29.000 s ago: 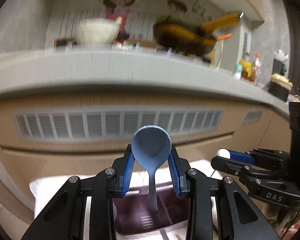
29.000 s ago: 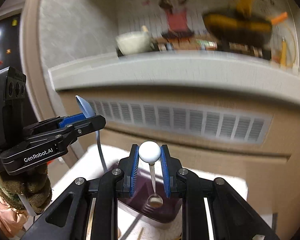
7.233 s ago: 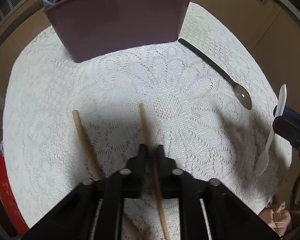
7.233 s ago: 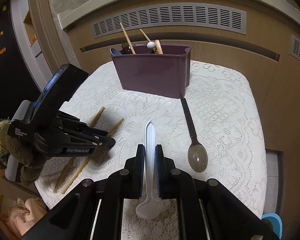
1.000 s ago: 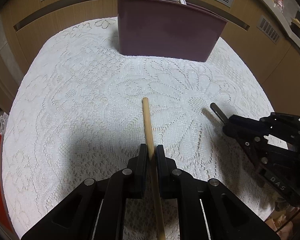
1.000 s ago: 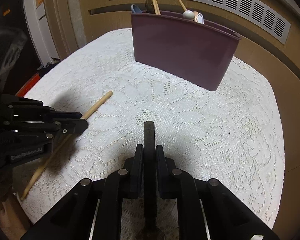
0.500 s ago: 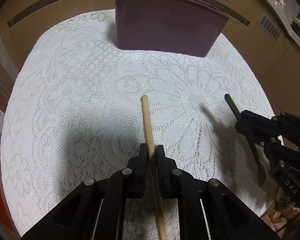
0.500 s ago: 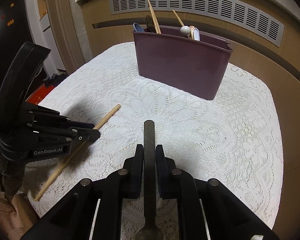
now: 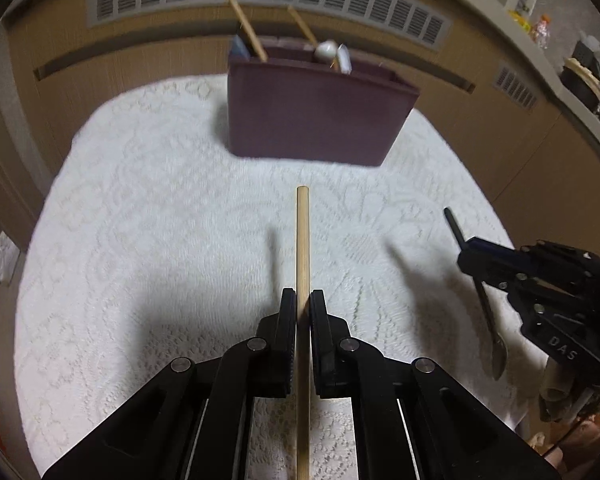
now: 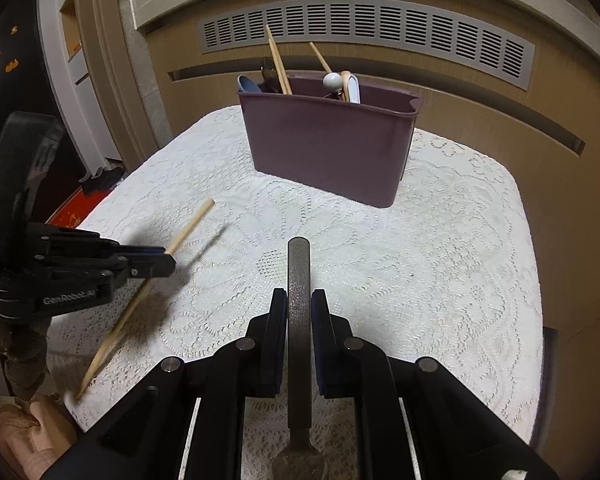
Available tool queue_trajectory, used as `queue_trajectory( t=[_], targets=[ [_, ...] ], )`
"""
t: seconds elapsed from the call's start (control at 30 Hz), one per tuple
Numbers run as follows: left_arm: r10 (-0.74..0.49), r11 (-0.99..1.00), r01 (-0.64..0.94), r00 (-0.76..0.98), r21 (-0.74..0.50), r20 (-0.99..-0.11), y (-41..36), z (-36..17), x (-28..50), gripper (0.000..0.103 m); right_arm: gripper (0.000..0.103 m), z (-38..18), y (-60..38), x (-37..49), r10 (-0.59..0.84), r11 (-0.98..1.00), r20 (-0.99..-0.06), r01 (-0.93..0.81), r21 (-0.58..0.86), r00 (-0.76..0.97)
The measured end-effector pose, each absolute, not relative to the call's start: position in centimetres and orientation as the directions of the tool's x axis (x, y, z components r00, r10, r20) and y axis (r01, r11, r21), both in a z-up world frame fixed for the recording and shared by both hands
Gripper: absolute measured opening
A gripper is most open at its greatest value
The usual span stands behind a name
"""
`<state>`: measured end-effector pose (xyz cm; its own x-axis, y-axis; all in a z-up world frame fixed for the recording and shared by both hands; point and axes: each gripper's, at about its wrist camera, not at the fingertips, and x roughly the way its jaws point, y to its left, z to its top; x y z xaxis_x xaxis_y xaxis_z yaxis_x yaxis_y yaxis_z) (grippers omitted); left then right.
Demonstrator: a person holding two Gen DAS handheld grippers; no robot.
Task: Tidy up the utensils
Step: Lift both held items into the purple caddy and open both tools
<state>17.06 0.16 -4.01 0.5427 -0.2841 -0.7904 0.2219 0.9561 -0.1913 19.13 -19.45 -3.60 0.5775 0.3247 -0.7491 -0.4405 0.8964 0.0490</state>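
My left gripper (image 9: 302, 300) is shut on a wooden chopstick (image 9: 302, 248) and holds it above the lace cloth, end pointing at the purple utensil bin (image 9: 312, 116). My right gripper (image 10: 299, 300) is shut on a dark-handled metal spoon (image 10: 299, 280), handle forward, bowl hanging below the fingers. In the right wrist view the bin (image 10: 332, 144) holds chopsticks, a blue spoon, a white-knobbed utensil and a white spoon. The left gripper (image 10: 156, 265) with its chopstick (image 10: 188, 232) shows at left there; the right gripper (image 9: 470, 256) with the spoon (image 9: 488, 312) shows at right in the left wrist view.
The table has a white lace cloth (image 10: 440, 248). A wooden wall with vent slats (image 10: 364, 28) stands right behind the bin. A counter with bottles and jars (image 9: 540, 28) runs at the far right. Table edges drop off at left and right.
Both grippers have risen and tilted up toward the bin with their utensils held; the bin now sits more level and central in both views.
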Motion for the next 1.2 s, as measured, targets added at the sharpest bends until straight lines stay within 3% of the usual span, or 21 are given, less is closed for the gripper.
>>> queue_trajectory(
  t=[0.53,0.73,0.9,1.03,1.2],
  targets=[
    [-0.352,0.935,0.287,0.677,-0.208,-0.646,0.2,2.6,13.5,0.007,0.012,-0.3,-20.1,16.8,0.340,0.903,-0.697,-0.425,0.055,0.632],
    [-0.370,0.929,0.307,0.769,-0.207,-0.521,0.8,8.2,13.0,0.007,0.012,3.3,-20.8,16.3,0.380,0.900,-0.629,-0.429,0.080,0.678],
    [-0.361,0.932,0.321,0.873,-0.169,-0.329,1.1,16.2,14.4,0.007,0.012,11.2,-21.6,17.1,0.411,0.896,-0.487,-0.439,0.061,0.771],
    [-0.355,0.930,0.329,0.920,-0.162,-0.165,1.2,21.3,16.9,0.007,0.012,19.7,-22.0,18.6,0.424,0.900,-0.296,-0.436,0.028,0.856],
    [-0.329,0.930,0.310,0.942,-0.199,-0.068,2.5,22.6,22.4,0.007,0.012,23.4,-21.4,22.6,0.428,0.902,-0.191,-0.430,0.032,0.884]
  ],
)
